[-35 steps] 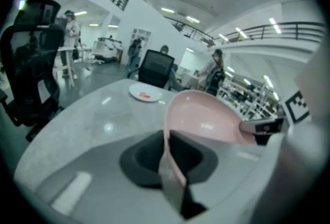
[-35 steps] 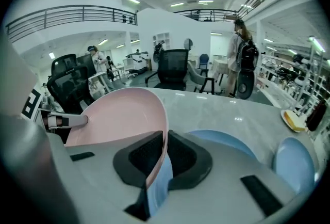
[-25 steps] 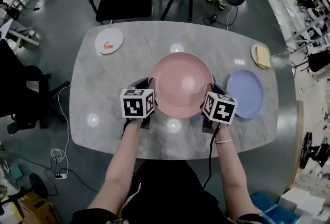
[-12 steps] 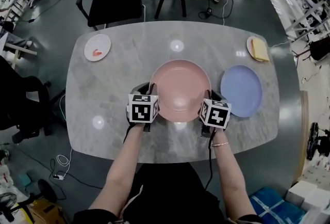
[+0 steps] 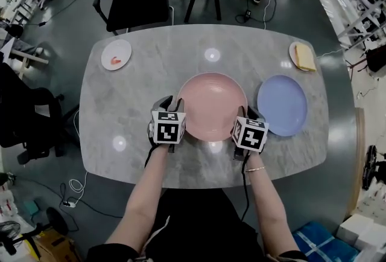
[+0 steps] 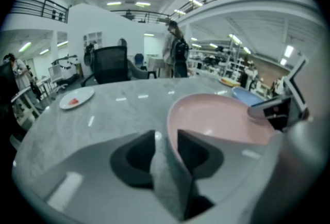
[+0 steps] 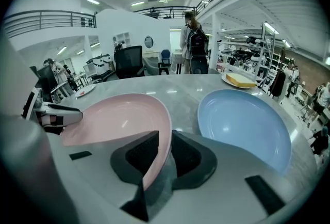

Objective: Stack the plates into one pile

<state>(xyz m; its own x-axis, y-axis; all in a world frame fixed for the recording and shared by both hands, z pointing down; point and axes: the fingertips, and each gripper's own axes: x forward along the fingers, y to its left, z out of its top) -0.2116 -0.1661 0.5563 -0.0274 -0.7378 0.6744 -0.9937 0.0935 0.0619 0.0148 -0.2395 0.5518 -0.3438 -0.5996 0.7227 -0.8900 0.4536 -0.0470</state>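
The pink plate [image 5: 211, 104], round, glossy and shallow, lay at the middle of the grey marble table [image 5: 126, 110]. The left gripper [image 6: 166, 138] at its 8 o'clock rim and the right gripper [image 7: 164, 141] at 4 o'clock had just been opening, their jaws apart with the rim loose between them. The blue plate [image 5: 282, 105] sat just beside it at 3 o'clock, with bare tabletop at 9 o'clock. The head view showed the table's whole edge, and only the gripper views showed the slack beside each rim
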